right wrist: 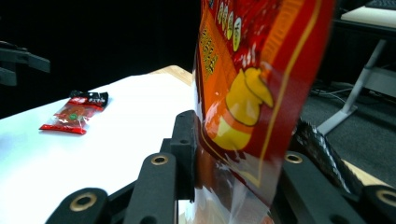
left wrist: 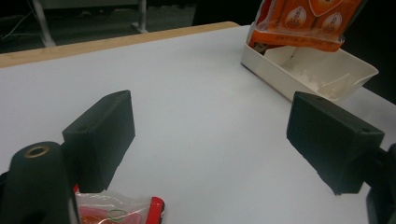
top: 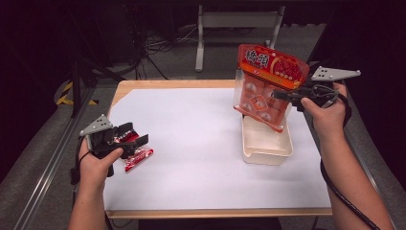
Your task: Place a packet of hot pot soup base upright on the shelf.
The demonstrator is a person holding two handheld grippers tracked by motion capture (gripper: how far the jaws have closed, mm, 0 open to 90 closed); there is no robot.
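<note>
Left gripper (top: 131, 142) sits low at the near-left of the surface (top: 191, 143), jaws spread wide, nothing between them; the small red packet (top: 138, 155) lies flat just beside and partly under it. Risk there: close from this pose and one jaw may land on top of the packet or shove it along the smooth white sheet instead of straddling it. Farther out on the right, the right gripper (top: 287, 95) is clamped on the side edge of the big orange snack bag (top: 268, 81), which hangs upright with its bottom inside or just above the white tray (top: 267, 152); can't tell if it touches. In the right gripper view the jaws pinch only thin film near the bag's edge, so I'd expect slip or the bag swinging. If it drops off-centre it could catch the tray's far rim, tip the tray, or flop outside onto the surface.
</note>
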